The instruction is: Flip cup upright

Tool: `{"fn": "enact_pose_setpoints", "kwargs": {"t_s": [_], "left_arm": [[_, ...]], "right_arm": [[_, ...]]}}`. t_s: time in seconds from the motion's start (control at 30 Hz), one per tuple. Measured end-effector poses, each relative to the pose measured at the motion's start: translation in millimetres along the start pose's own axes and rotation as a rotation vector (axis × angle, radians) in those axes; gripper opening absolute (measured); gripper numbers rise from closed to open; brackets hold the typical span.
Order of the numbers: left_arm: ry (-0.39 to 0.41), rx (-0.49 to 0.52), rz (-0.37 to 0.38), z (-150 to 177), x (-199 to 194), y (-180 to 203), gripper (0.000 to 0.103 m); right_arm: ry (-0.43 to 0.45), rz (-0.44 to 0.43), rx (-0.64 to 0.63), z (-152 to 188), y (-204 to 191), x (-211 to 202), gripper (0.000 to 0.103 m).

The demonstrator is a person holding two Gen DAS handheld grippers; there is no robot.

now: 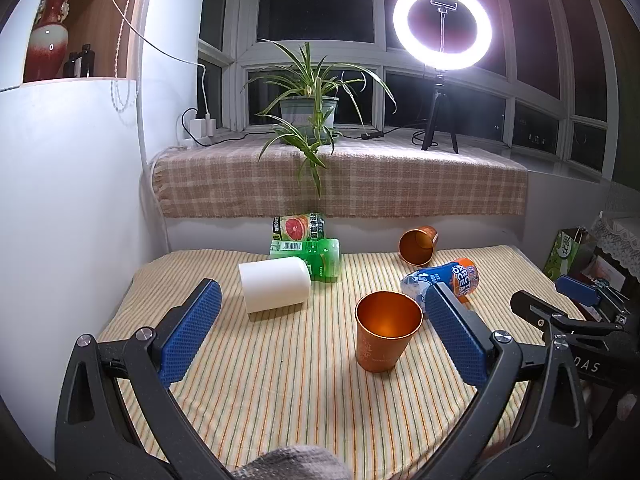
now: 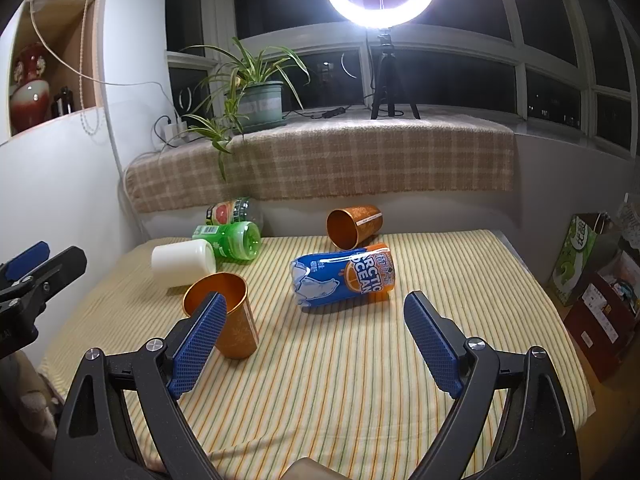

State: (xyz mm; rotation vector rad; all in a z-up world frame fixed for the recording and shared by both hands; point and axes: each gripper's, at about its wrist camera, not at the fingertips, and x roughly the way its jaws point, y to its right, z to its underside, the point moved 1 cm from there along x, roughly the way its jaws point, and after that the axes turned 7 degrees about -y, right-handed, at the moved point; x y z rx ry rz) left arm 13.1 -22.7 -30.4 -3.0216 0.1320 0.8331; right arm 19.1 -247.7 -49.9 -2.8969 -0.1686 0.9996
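left wrist view: left tool (image 1: 322, 322) hangs over the striped bench (image 1: 280, 380), fingers spread wide apart and gripping nothing.
right wrist view: right tool (image 2: 316, 338) likewise spread wide and empty; its left pad (image 2: 200, 340) overlaps the near cup in the frame, but contact cannot be confirmed.
near cup: an orange metal cup (image 1: 386, 330) stands mouth up near the middle of the bench, between the left tool's fingers in sightline yet not clamped.
task's thing: a second orange cup (image 1: 417, 245) lies on its side at the far edge of the bench, mouth turned toward the cameras, well apart from both tools.
white cup: a white cup (image 1: 276, 283) also lies on its side, at the left, just beside a green bottle (image 1: 316, 256).
clutter: a blue and orange arctic ocean bottle (image 2: 344, 276) lies between the near cup and the far cup; a grapefruit-label bottle (image 1: 298, 227) lies behind the green one.
judged progress: one cup looks done; the far one looks not yet righted.
risk, reach: going for the far cup over the bottle could nudge it rolling into that cup.
risk, near cup: a careless sweep of either tool could topple the standing cup.
risk, grip: the smooth tapered wall may slip or roll on the soft cloth.
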Motion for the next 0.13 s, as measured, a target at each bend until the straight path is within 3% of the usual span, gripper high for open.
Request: {"fn": "enact_pose_setpoints", "kwargs": {"t_s": [0.13], "left_arm": [[0.004, 0.001, -0.003, 1.1, 0.1, -1.4, 0.103]], "right_arm": [[-0.002, -0.001, 0.001, -0.3, 0.4, 0.5, 0.090]]}}
